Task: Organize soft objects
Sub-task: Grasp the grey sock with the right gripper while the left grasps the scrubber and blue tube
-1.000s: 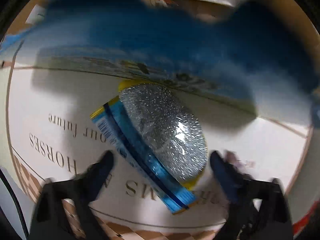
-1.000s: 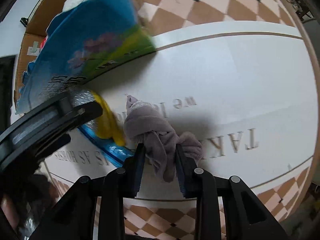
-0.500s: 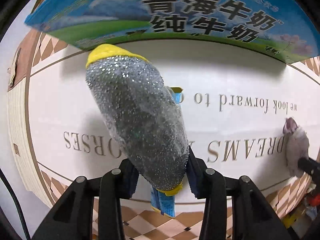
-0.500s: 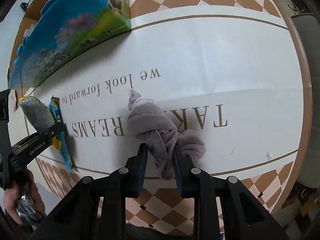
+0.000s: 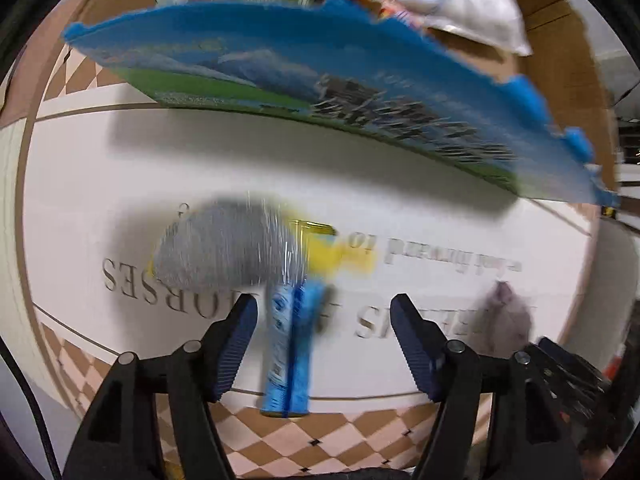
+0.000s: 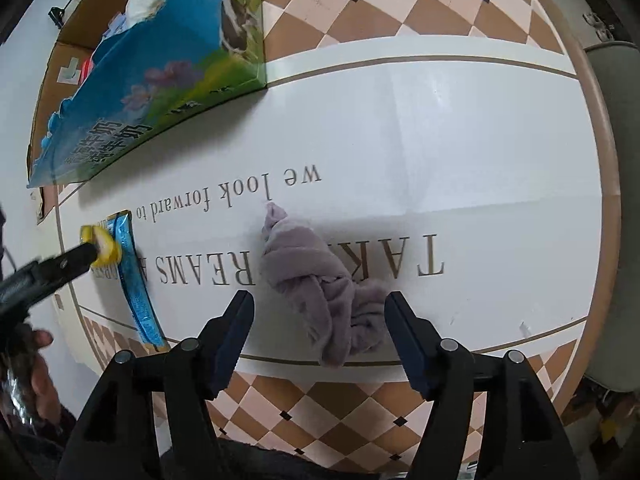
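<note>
On the white lettered surface (image 6: 460, 128), beside a blue printed carton (image 6: 160, 80): one knotted mauve cloth (image 6: 320, 280), lying between the spread jaws of the right hand-held gripper (image 6: 319, 320), which are opening, pads clear of it. One packaged silver scouring pad (image 5: 232, 248), blurred, lying ahead of the left hand-held gripper (image 5: 323, 324); its jaws are opening, with only the blue card end of the package between them, untouched.

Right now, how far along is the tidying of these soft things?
Barely begun. A cardboard box behind already holds some packets. Both grippers' jaws are opening: the right gripper straddles the knotted grey-lilac cloth, the left gripper the packaged silver-and-yellow scouring sponge. Neither is gripped; both lie on the white lettered tablecloth, so both remain to be put away.
</note>
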A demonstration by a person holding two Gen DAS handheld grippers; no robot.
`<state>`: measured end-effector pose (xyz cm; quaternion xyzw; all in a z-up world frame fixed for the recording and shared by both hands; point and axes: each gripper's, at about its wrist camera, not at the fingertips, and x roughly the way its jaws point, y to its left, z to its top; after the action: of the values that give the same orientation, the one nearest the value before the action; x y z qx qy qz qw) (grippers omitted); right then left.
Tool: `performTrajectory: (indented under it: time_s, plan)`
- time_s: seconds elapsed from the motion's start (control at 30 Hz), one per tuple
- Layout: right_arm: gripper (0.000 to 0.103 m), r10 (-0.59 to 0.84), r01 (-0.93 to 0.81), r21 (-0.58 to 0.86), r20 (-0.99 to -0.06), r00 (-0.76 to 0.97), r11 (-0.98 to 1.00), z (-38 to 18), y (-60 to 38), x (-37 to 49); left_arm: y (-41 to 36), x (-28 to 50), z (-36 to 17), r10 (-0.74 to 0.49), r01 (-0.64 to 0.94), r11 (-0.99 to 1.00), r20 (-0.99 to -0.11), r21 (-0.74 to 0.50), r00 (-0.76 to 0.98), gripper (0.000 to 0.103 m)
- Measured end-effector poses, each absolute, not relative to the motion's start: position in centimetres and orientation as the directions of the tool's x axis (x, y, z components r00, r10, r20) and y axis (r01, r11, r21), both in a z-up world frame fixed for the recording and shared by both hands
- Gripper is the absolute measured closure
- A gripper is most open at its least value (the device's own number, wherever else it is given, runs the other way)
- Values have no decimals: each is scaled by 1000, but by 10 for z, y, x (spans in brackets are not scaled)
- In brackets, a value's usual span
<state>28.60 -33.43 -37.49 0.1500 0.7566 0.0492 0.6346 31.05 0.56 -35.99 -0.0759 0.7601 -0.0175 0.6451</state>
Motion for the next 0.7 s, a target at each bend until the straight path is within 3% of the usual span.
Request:
performTrajectory:
  time_s: [0.17, 0.3, 0.53, 0.7]
  plan:
    - [33, 283, 149, 262, -949, -142, 953, -365, -327, 283, 23, 313, -383, -131, -177, 980, -968, -94, -213, 36]
    - [33, 296, 161, 275, -947, -123, 948, -359, -325, 286, 61, 311, -356, -142, -238, 964, -985, -116, -95, 36]
    - [33, 250, 111, 238, -963, -105, 965, -353, -324, 291, 33, 324, -338, 152, 295, 941, -985, 169, 78, 36]
    - [33, 230, 78, 221, -963, -141, 972, -362, -318, 290, 3, 330, -381, 191, 461, 873, -981, 158, -25, 36]
